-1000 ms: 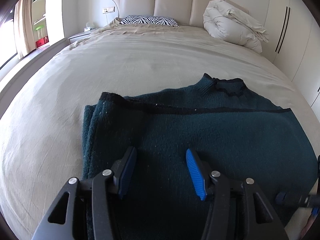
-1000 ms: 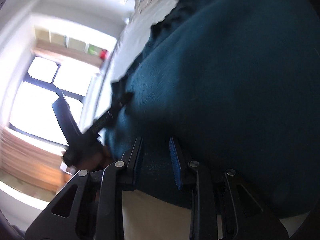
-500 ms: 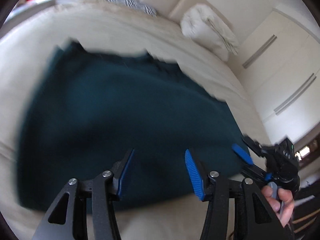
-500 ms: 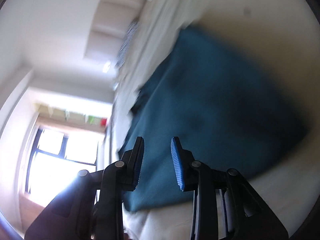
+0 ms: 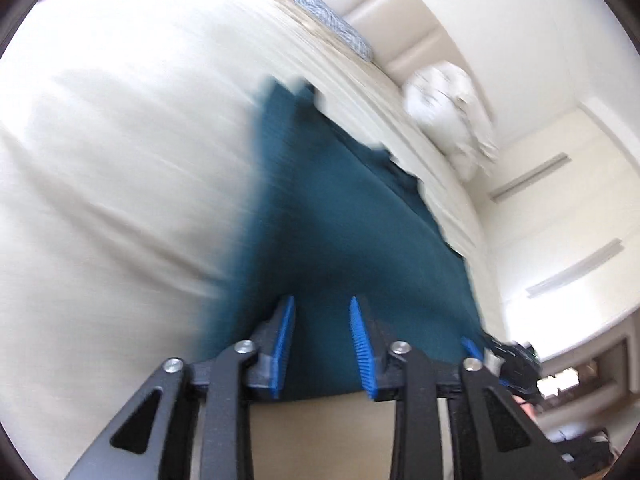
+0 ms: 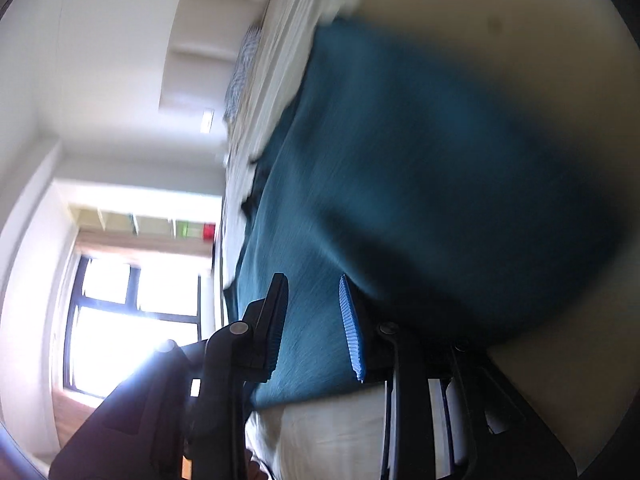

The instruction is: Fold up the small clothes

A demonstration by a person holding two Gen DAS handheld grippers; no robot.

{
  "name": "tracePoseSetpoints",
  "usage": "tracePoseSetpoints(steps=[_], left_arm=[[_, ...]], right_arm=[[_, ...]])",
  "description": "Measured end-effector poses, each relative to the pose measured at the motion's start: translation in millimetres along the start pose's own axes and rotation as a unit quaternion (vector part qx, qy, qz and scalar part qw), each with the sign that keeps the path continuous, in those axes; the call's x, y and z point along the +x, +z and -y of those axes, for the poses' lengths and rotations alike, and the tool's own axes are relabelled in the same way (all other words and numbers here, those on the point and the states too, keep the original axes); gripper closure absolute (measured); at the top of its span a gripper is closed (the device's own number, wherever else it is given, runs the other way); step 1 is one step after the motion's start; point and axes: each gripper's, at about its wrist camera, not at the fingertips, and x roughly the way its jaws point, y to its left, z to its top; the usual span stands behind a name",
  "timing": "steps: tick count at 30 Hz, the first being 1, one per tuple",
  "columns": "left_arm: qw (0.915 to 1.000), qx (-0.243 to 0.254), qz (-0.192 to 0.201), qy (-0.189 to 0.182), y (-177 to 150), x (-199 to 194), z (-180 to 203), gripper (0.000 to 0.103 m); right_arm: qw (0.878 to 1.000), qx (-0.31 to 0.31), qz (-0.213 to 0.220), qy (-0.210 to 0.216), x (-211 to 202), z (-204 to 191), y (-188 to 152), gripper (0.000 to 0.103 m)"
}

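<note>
Since a second ago both views have tilted and blurred. The teal sweater (image 5: pixel 352 240) lies on the bed (image 5: pixel 120 160), frame centre; left hand-held gripper (image 5: pixel 322 320) and right hand-held gripper (image 6: pixel 312 312) both gape, empty, at its near edge.

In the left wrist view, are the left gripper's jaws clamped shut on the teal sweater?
No: the left gripper has its jaws apart, with the teal sweater lying flat on the bed visible through the gap.

Motion-blurred fisheye views; window (image 6: pixel 132 312) glare blows out daylight.
</note>
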Motion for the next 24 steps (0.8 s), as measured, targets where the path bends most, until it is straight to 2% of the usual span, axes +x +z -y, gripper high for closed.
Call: tracePoseSetpoints(steps=[2,4,5,6,7,9,12,14,18,24], left_arm=[[0.9995,-0.024,0.021,-0.003,6.4,-22.1,-14.5,0.066],[0.9974,-0.032,0.056,0.032,12.7,-42.7,-22.2,0.031],[0.9958,-0.040,0.074,0.037,17.2,-50.1,-26.7,0.029],[0.9953,-0.047,0.077,0.034,21.4,-51.5,-30.9,0.029],[0.9950,-0.065,0.072,0.026,26.7,-48.6,-35.4,0.029],[0.9948,-0.082,0.060,0.013,31.1,-39.9,-36.9,0.029],[0.9963,-0.082,0.021,-0.018,30.4,-14.8,-29.5,0.029],[0.9954,-0.093,0.009,-0.020,32.0,-1.6,-28.3,0.029],[0.9919,-0.121,0.006,-0.039,39.8,1.0,-31.5,0.028],[0.9932,-0.104,-0.019,-0.048,44.9,18.1,-15.6,0.028]], right_arm=[[1.000,0.007,0.024,-0.010,-17.0,3.9,9.5,0.077],[0.999,0.009,0.048,-0.022,-32.3,6.7,14.5,0.077],[0.998,0.005,0.058,-0.020,-39.8,6.1,16.1,0.077],[0.998,0.000,0.061,-0.018,-45.7,2.8,17.4,0.076],[0.998,-0.003,0.060,-0.015,-70.7,2.5,29.8,0.076],[0.999,-0.023,0.047,-0.007,-80.6,-10.7,27.0,0.076],[0.998,-0.060,0.013,0.010,-35.5,-52.9,14.7,0.072],[0.997,-0.076,-0.006,0.017,-17.6,-72.7,3.0,0.039],[0.994,-0.101,-0.041,0.027,19.8,-100.7,-4.5,0.037],[0.987,-0.131,-0.092,0.033,80.7,-134.3,-10.1,0.037]])
